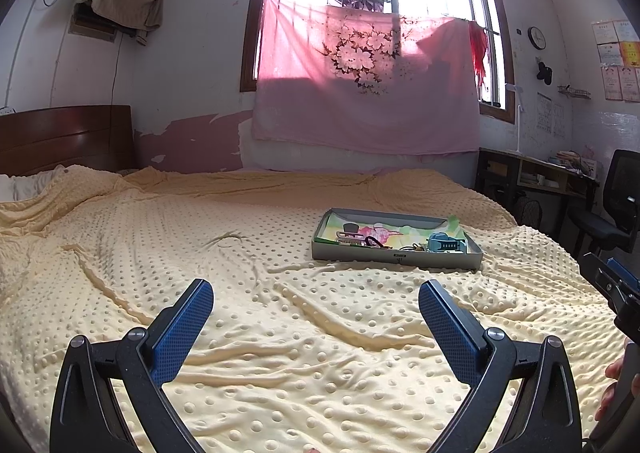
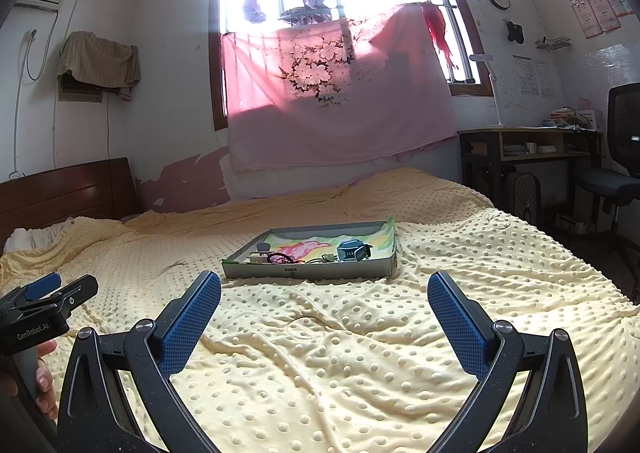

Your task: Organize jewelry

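Observation:
A shallow grey tray [image 1: 396, 256] [image 2: 308, 273] lies on the yellow dotted bedspread, lined with flowered paper. In it are a blue watch [image 1: 446, 243] [image 2: 352, 251], a dark hair tie [image 1: 374, 241] [image 2: 278, 257], a small comb-like piece [image 1: 350, 237] [image 2: 260, 256] and other small items. My left gripper [image 1: 316, 291] is open and empty, short of the tray and to its left. My right gripper [image 2: 324, 283] is open and empty, just in front of the tray. Each gripper shows at the edge of the other's view, the right in the left wrist view [image 1: 616, 281] and the left in the right wrist view [image 2: 48, 299].
The bedspread [image 1: 200, 253] is wrinkled and covers the whole bed. A wooden headboard [image 1: 64, 137] stands at the left. A desk [image 2: 528, 145] and a black office chair [image 2: 616, 173] stand at the right, beyond the bed's edge. A pink cloth hangs under the window.

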The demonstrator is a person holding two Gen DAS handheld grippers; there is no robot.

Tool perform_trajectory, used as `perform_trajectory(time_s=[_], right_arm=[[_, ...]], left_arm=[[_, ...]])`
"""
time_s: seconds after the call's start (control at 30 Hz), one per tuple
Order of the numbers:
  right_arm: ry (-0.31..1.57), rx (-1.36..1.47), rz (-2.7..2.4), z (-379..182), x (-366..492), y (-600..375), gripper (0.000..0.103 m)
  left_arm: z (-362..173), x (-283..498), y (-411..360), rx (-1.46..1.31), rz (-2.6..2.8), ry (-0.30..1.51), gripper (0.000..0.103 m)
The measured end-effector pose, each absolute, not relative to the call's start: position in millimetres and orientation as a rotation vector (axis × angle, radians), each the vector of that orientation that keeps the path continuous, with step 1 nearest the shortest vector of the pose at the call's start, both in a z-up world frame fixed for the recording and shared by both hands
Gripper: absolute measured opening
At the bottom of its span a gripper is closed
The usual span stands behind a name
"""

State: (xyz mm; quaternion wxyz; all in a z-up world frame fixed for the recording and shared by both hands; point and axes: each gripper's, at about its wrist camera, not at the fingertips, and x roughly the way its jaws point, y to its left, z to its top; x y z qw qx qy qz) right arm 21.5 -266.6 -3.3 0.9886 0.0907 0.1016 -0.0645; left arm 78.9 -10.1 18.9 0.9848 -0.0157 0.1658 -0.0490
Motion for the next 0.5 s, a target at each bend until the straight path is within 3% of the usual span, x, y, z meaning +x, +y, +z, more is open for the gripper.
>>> perform_trajectory(time_s=[0.5], right_arm=[[0.210, 0.180, -0.126, -7.2, 21.9, -267.8, 0.102]], left_arm=[[18.7, 76.9, -14.0, -0.015, -0.091, 0.336, 0.103]])
